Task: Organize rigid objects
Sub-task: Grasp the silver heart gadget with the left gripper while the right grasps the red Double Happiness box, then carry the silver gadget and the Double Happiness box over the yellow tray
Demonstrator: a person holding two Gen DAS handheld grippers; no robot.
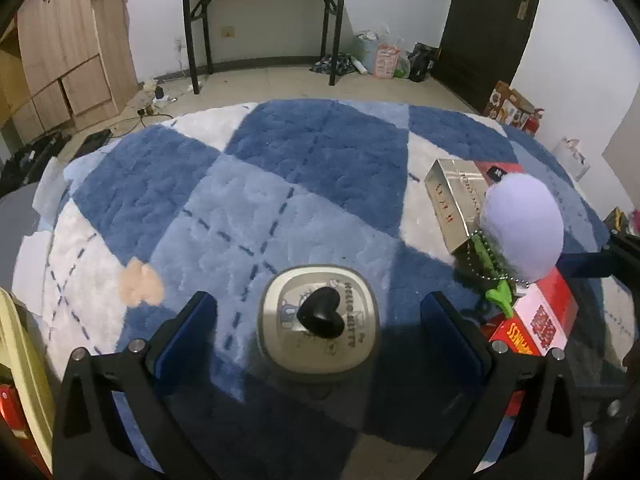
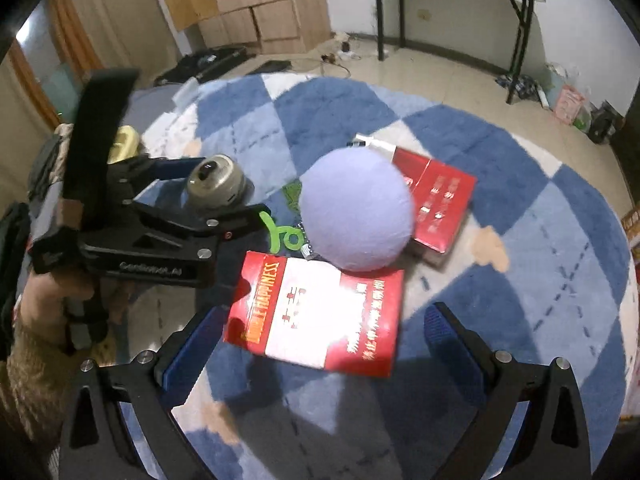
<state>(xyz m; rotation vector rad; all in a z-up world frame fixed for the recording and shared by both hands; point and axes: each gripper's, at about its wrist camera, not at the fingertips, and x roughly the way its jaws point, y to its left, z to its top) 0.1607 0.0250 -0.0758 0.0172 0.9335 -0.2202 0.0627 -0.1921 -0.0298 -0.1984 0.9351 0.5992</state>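
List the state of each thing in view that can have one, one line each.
Left tongs: open, straddling the tin, not touching it.
Right tongs: open, over the near red box.
Round tin: lid on, upright on the rug.
Near red box: closed, lying flat.
Far red box: lying flat; closed or not, cannot tell.
Purple ball: resting across both boxes.
Door: shut.

A lilac plush ball (image 2: 356,210) and red-and-white box (image 2: 316,314) lie on a blue-and-white diamond-patterned rug (image 1: 280,184).

Fuzzy ball (image 2: 356,210), shiny metal tin (image 1: 454,206), plush rug (image 1: 280,184)
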